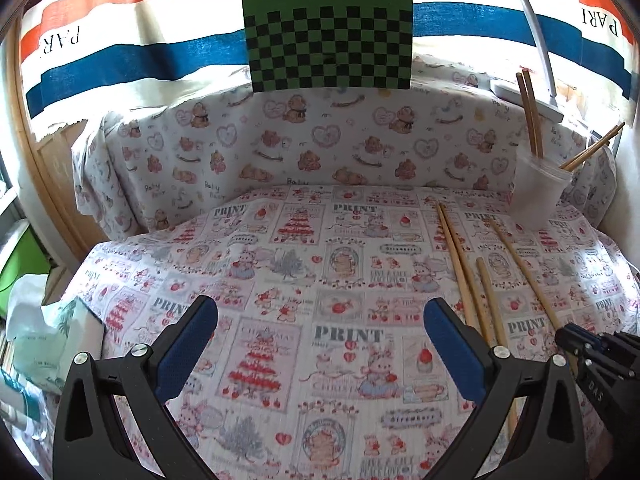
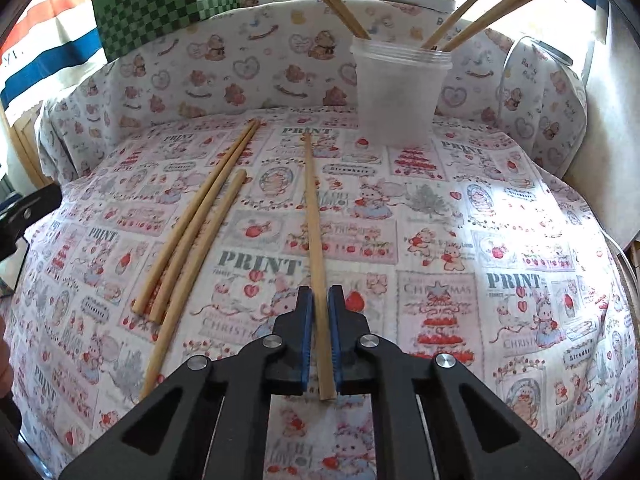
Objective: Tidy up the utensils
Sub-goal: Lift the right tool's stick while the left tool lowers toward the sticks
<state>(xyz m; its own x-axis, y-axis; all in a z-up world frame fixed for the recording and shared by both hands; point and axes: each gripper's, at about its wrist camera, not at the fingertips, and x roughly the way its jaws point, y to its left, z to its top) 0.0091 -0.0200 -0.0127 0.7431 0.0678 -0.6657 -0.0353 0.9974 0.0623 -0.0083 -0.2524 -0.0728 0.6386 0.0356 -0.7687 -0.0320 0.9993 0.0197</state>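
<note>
Patterned cloth (image 2: 460, 220) printed with bears, cakes and the word PRINT covers the work surface, and a second cloth (image 1: 320, 140) with teddy bears and hearts drapes the raised back behind it. On the near part of the surface one wooden chopstick (image 2: 314, 220) lies pointing toward the back; its near end sits between the blue pads of the right gripper (image 2: 320, 300), whose jaws are clamped on it. Left of that stick, three more loose chopsticks (image 2: 192, 240) lie on the cloth, two touching side by side and a third just beside them, all angled toward the back. Behind the held stick, a translucent plastic cup (image 2: 400, 92) stands upright near the rear of the surface, with several chopsticks (image 2: 480, 16) leaning out of it. The left gripper (image 1: 320, 316) hovers over bare cloth to the left of the loose sticks, its jaws wide apart with nothing between them. At the back, a green and black checkerboard card (image 1: 328, 36) stands upright against a red, white and blue striped fabric (image 1: 120, 40). A white lamp arm (image 1: 536, 28) curves up at the right rear.
</note>
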